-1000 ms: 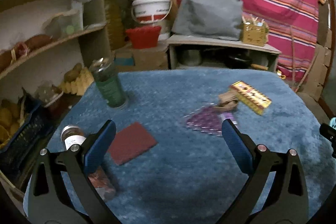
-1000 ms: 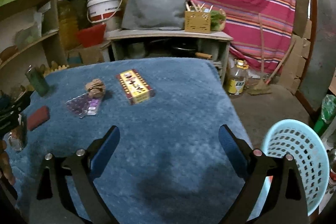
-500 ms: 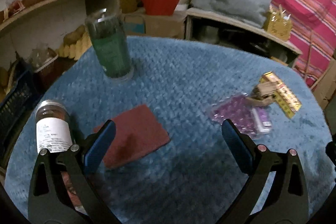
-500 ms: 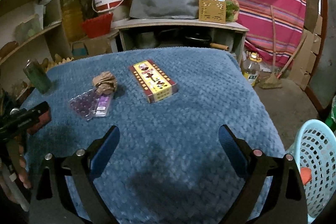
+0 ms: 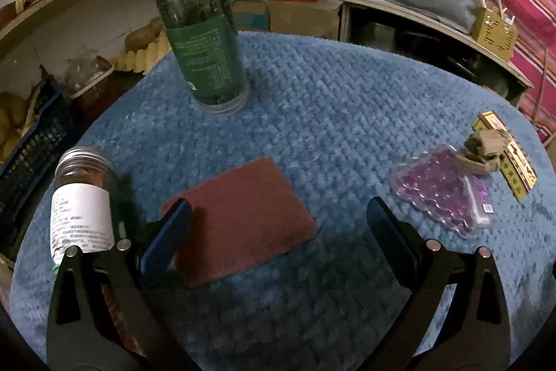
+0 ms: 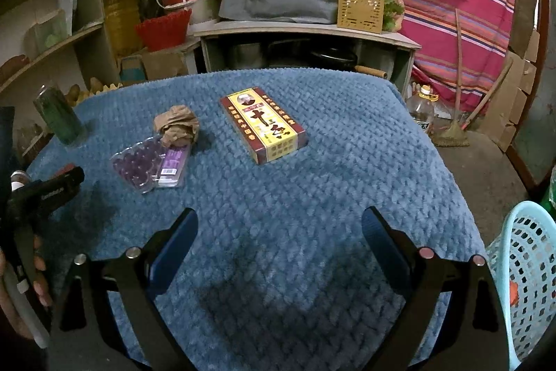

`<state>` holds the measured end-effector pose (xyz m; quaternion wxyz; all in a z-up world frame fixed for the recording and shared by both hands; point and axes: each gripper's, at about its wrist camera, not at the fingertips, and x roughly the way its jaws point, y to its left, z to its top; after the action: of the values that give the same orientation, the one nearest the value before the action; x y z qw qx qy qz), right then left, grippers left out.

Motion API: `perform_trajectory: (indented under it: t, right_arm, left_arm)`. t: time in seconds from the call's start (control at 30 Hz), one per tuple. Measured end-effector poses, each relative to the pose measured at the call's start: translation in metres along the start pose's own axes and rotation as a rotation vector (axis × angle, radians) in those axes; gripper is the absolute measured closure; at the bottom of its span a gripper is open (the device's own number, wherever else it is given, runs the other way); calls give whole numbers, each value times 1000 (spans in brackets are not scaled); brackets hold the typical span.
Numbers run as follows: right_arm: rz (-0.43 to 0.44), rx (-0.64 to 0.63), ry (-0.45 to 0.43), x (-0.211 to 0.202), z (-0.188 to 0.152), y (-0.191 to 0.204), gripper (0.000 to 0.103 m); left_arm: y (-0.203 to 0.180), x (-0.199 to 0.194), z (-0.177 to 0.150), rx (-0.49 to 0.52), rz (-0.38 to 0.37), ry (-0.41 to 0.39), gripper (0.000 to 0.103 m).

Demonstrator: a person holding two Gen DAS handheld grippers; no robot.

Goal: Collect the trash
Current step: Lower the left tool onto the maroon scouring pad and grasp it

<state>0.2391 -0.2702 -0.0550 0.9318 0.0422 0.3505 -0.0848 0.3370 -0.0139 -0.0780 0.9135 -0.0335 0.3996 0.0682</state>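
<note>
I have left gripper (image 5: 278,232) fingers wide | red pad (image 5: 239,218) flat between them, long axis left-right | right gripper (image 6: 279,240) wide, empty, farther off

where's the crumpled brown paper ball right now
In the right wrist view, the crumpled brown paper ball sits left of centre on the blue textured cloth, touching the clear plastic tray of purple beads, left of the yellow-and-red box.

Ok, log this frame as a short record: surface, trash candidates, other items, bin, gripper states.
surface: blue quilted cloth
trash candidates: crumpled brown paper wad resting at the edge of a purple plastic blister tray
other items: red-and-yellow printed box; maroon scouring pad; green-labelled glass jar; white-labelled jar
bin: pale blue perforated basket, off the table's right edge
left hand-held gripper: open, over the pad
right hand-held gripper: open, empty
</note>
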Motion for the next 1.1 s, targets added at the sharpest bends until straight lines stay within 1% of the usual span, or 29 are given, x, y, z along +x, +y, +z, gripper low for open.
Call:
perform_trajectory:
  t: [0.13, 0.27, 0.37, 0.6, 0.83, 0.97, 1.1]
  right_arm:
    - [5, 5, 1, 3, 1, 0, 10]
    - [8, 1, 1, 5, 2, 3, 10]
    - [11, 5, 3, 6, 2, 4, 10]
    - [13, 5, 4, 6, 3, 4, 10]
    - [5, 11, -6, 2, 4, -1, 10]
    - [12, 30, -9, 0, 4, -10, 10]
    - [9, 35, -9, 0, 7, -21, 10]
  left_arm:
    - [8, 0, 2, -29, 38, 4, 6]
    - [6, 4, 1, -7, 64, 23, 6]
    - [9, 8, 2, -10, 110, 43, 6]
    - [16, 7, 4, -27, 106, 48, 6]
    - [26, 10, 12, 6, 3, 70, 6]
    - [33, 3, 15, 75, -138, 110, 6]
    - [40, -3, 14, 152, -206, 127, 6]
